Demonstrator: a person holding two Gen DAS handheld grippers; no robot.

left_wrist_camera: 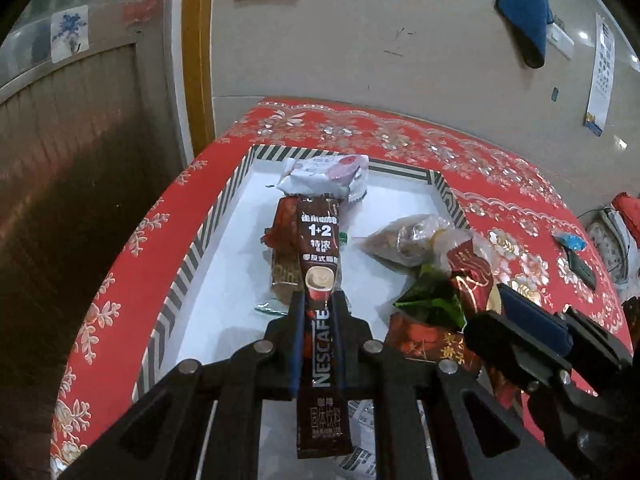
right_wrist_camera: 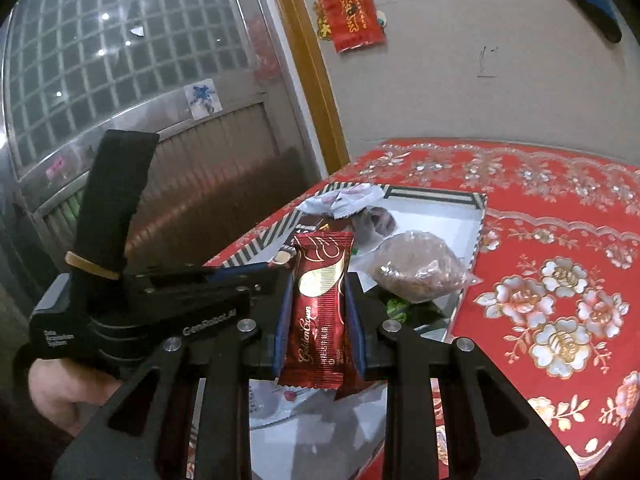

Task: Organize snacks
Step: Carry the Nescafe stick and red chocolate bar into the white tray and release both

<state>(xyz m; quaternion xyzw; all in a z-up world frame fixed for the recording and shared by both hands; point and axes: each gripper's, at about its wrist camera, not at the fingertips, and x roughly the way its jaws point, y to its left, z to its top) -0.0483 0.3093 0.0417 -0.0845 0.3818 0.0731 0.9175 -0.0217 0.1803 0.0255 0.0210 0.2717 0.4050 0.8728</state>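
Observation:
My left gripper (left_wrist_camera: 319, 304) is shut on a long brown Nescafe coffee stick (left_wrist_camera: 319, 264), held over a white tray with a striped rim (left_wrist_camera: 224, 200). In the tray lie a white snack pack (left_wrist_camera: 324, 178), a red-brown bar (left_wrist_camera: 282, 232), a clear bag of brown snacks (left_wrist_camera: 404, 236) and a green wrapper (left_wrist_camera: 434, 300). My right gripper (right_wrist_camera: 318, 280) is shut on a dark red Golden wrapper (right_wrist_camera: 320, 312), above the tray's near part (right_wrist_camera: 478, 200). The same clear bag (right_wrist_camera: 416, 266) and white pack (right_wrist_camera: 344, 200) show beyond it. The right gripper (left_wrist_camera: 532, 320) enters the left wrist view at the right.
The tray sits on a red flowered tablecloth (right_wrist_camera: 560, 280) by a grey wall. A door with a wooden frame (left_wrist_camera: 196, 60) stands at the left. Small items, one in blue wrap (left_wrist_camera: 570, 242), lie at the cloth's right edge. A hand (right_wrist_camera: 60, 396) holds the left gripper's body.

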